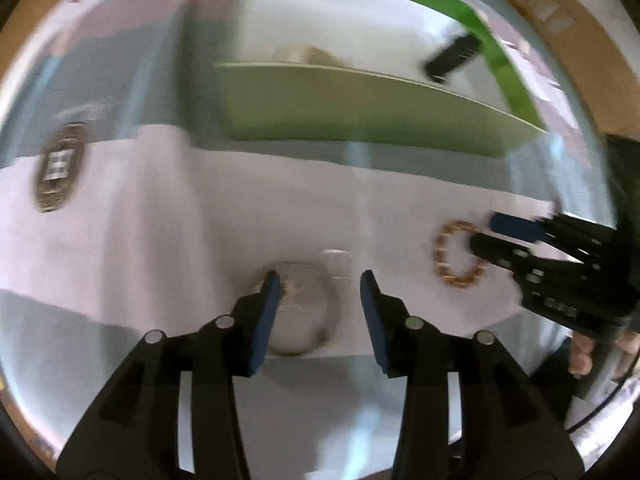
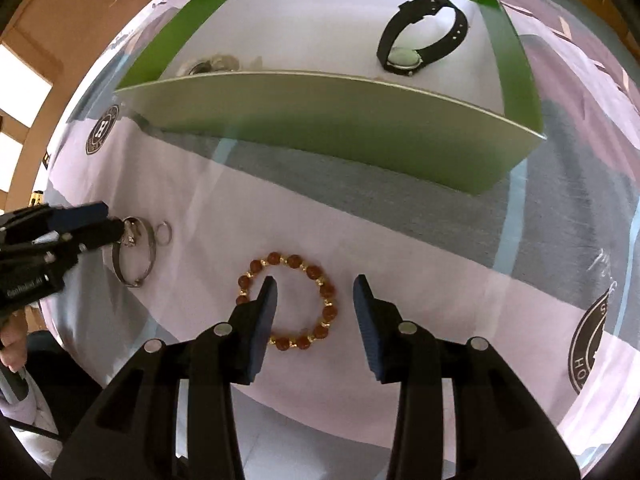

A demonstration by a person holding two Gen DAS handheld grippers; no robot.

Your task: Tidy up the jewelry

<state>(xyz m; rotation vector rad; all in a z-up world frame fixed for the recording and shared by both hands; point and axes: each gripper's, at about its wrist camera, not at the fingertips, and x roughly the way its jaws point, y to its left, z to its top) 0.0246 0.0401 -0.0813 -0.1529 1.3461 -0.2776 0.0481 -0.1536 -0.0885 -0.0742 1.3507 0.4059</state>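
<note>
The place looked like a home, most likely a bedroom or living room. The things lay on a soft cloth [image 2: 360, 240] in pale pink and grey blocks, printed with round crests [image 2: 103, 130], draped like a bedspread or throw; whether a bed or a table lay under it could not be told. At ten o'clock in the right wrist view stood tan wooden furniture [image 2: 36, 32] with bright panes. A green box [image 2: 328, 120] held a watch [image 2: 420, 36] at one o'clock, household keepsakes rather than shop stock.
</note>
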